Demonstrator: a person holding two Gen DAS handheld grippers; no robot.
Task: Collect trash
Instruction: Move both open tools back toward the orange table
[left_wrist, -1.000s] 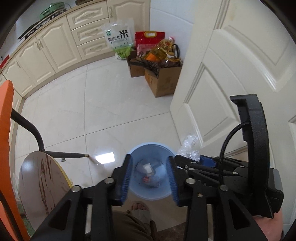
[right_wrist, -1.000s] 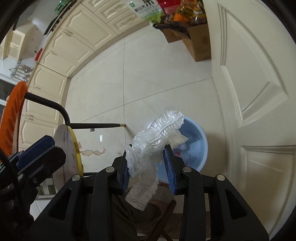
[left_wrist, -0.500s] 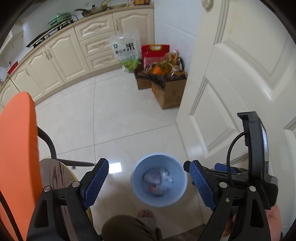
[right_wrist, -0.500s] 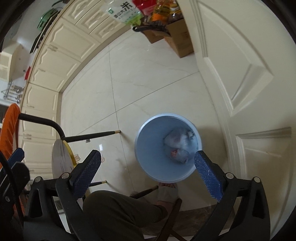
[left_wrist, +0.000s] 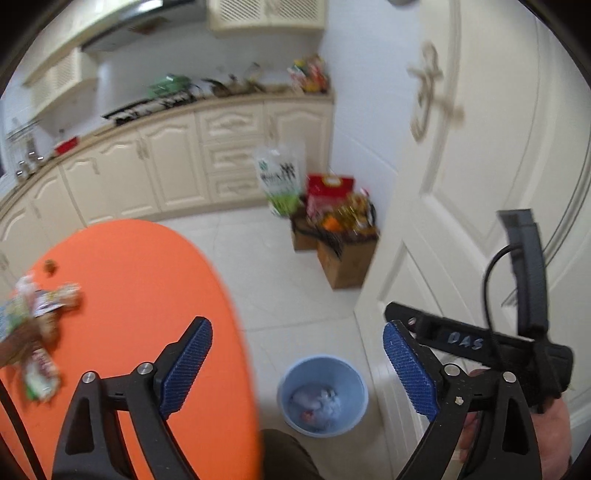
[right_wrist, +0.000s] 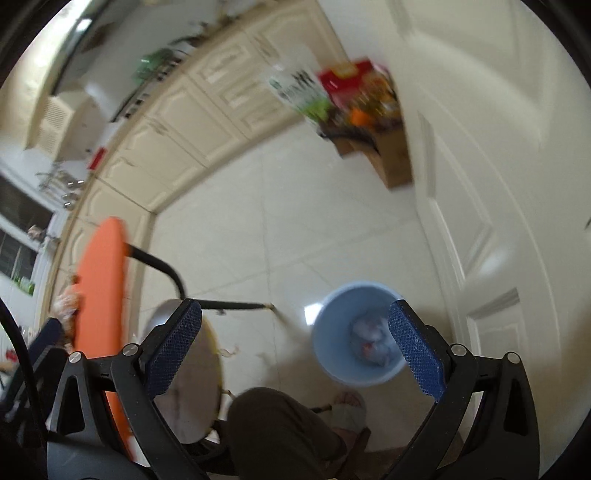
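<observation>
A light blue bin stands on the floor by the door, with crumpled plastic and paper trash inside. It also shows in the right wrist view. My left gripper is open and empty, raised above the edge of the orange table. Blurred wrappers lie on the table at far left. My right gripper is open and empty, high above the floor, with the bin behind its right finger. The right gripper's body shows in the left wrist view.
A white door stands on the right. Cardboard boxes with groceries sit on the floor by the wall. Cream cabinets run along the back. A round stool and my leg are below.
My right gripper opened and dropped the clear plastic wrap into the bin. My left gripper opened too. Both have lifted and tilted up, bringing the orange table top and wrappers into view.
</observation>
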